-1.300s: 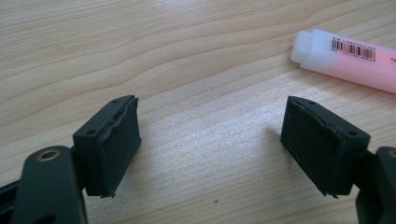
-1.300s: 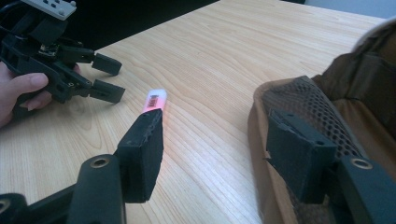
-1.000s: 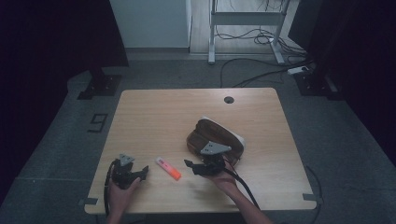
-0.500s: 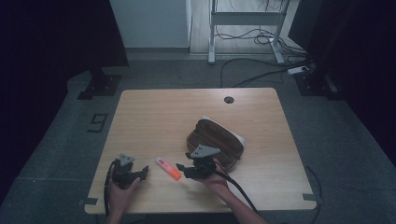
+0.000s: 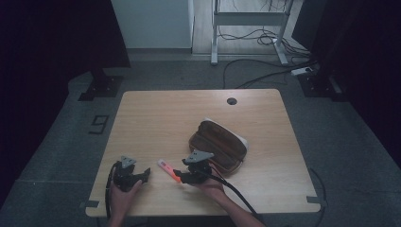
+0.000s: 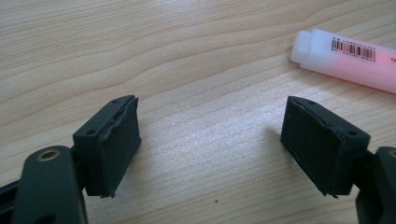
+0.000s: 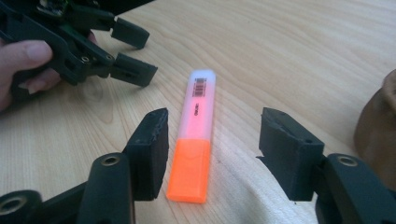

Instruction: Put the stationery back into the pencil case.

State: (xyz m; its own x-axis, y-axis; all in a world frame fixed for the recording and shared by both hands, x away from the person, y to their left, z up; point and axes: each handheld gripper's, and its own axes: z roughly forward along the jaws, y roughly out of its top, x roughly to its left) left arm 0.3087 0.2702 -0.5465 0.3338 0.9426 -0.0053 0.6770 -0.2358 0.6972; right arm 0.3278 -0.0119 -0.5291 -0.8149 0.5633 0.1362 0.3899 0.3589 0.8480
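1. Grey carpet, cables and a metal frame [image 5: 246,19] are seen beyond the far edge of a light wooden worktop [image 5: 165,118], which has a round cable hole [image 5: 231,101] near that far edge.
2. An orange highlighter [image 5: 169,170] (pale translucent barrel, orange cap) is laid flat near the worktop's front edge, roughly midway along it.
3. A brown pencil case [image 5: 220,145] is placed right of the highlighter, toward the middle of the worktop, and is not touched by it.
4. The right gripper [image 5: 178,175] is held at the capped end of the highlighter; in the right gripper view the highlighter [image 7: 196,135] is seen between the two jaws, the left one just beside the cap.
5. The jaws of the right gripper [image 7: 212,154] have just been closing around the highlighter, yet gaps are left at both pads, so nothing is grasped.
6. The left gripper [image 5: 146,172] is held near the front-left corner, its jaws spread wide with only bare wood between them.
7. In the left gripper view the uncapped end of the highlighter [image 6: 350,58] is seen just beyond the left gripper [image 6: 210,149], untouched.
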